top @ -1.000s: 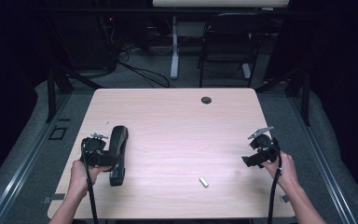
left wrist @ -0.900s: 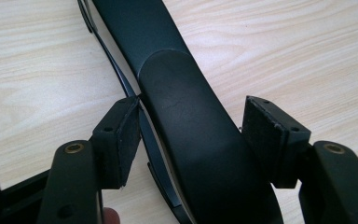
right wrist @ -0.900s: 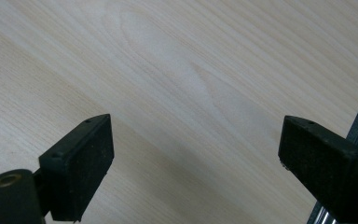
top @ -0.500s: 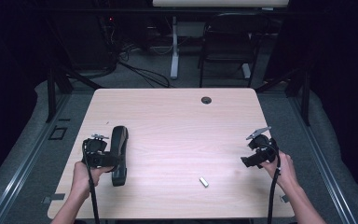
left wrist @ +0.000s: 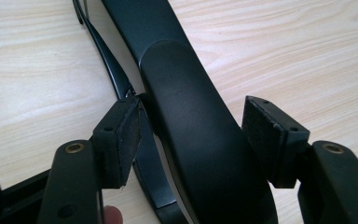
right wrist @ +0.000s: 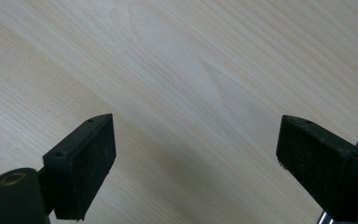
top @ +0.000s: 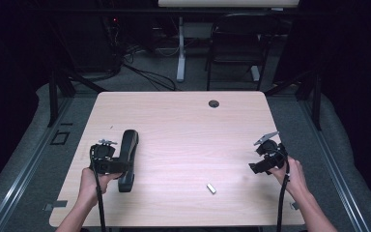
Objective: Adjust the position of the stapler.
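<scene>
A black stapler (top: pixel 129 145) lies on the light wooden table (top: pixel 183 121) at its left, pointing away from the person. My left gripper (top: pixel 119 166) reaches it from the left. In the left gripper view the stapler's rounded body (left wrist: pixel 191 140) sits between the two pads (left wrist: pixel 123 135), which press on its sides. The jaws have just been closing a little on it. My right gripper (top: pixel 256 167) hovers low over bare wood at the table's right edge. Its jaws stand wide open (right wrist: pixel 196 163) with nothing between them.
A small silvery piece (top: pixel 211 188) lies on the table near the front, right of centre. A dark cable hole (top: pixel 214 103) is at the back edge. Behind the table are chair and desk legs and cables on the floor.
The left gripper and the stapler have shifted very slightly to the right. The right gripper has stayed where it was.
</scene>
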